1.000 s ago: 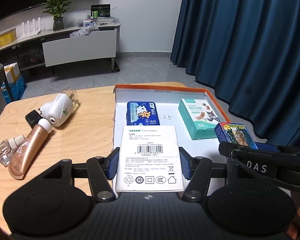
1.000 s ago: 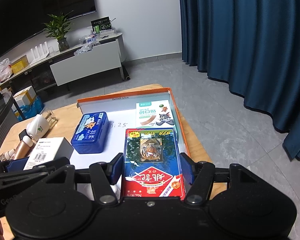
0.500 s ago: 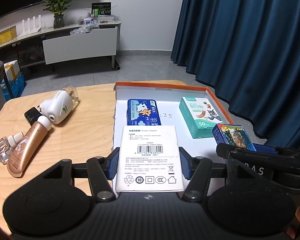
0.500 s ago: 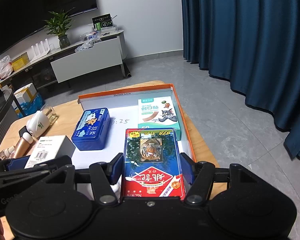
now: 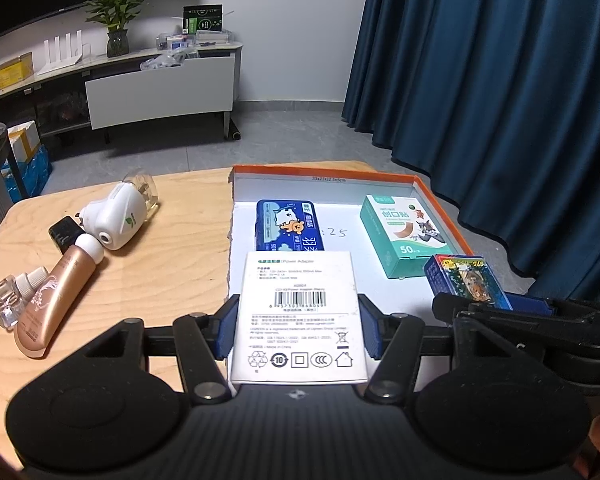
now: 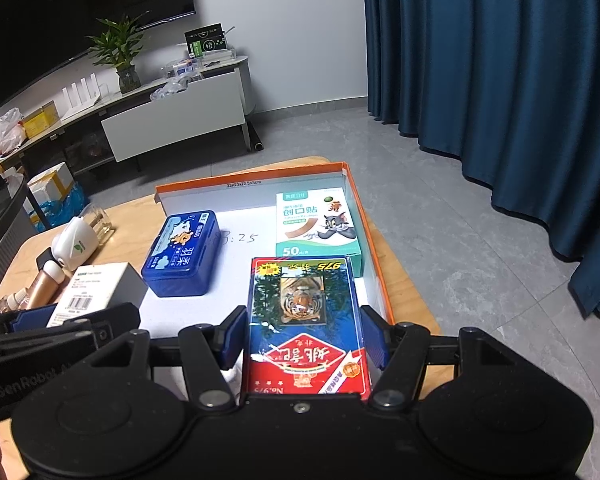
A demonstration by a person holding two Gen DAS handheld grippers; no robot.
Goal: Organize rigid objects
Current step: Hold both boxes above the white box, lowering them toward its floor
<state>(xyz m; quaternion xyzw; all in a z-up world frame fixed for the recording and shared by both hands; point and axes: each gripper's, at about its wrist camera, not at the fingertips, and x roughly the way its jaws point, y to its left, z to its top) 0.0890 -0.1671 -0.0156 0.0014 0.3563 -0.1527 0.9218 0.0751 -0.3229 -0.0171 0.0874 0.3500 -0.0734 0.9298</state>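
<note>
Two boxes are held above an orange-rimmed tray (image 5: 440, 204) on a wooden table (image 5: 172, 280): a white adapter box (image 5: 300, 316) is clamped between the left gripper's (image 5: 298, 330) jaws, and a red-and-blue card pack (image 6: 306, 324) is gripped by the right gripper (image 6: 304, 334). A blue case (image 6: 182, 258) and a bandage box (image 6: 318, 226) are seen lying inside the tray.

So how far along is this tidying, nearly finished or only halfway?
About halfway, I'd say. Done: the blue tissue case and bandage box already lie in the orange-rimmed tray. In hand: the left gripper grips a white power adapter box, the right gripper a playing-card box. Left on the table: a white plug-in vaporizer, tan tube, small glass bottle and black item.
</note>
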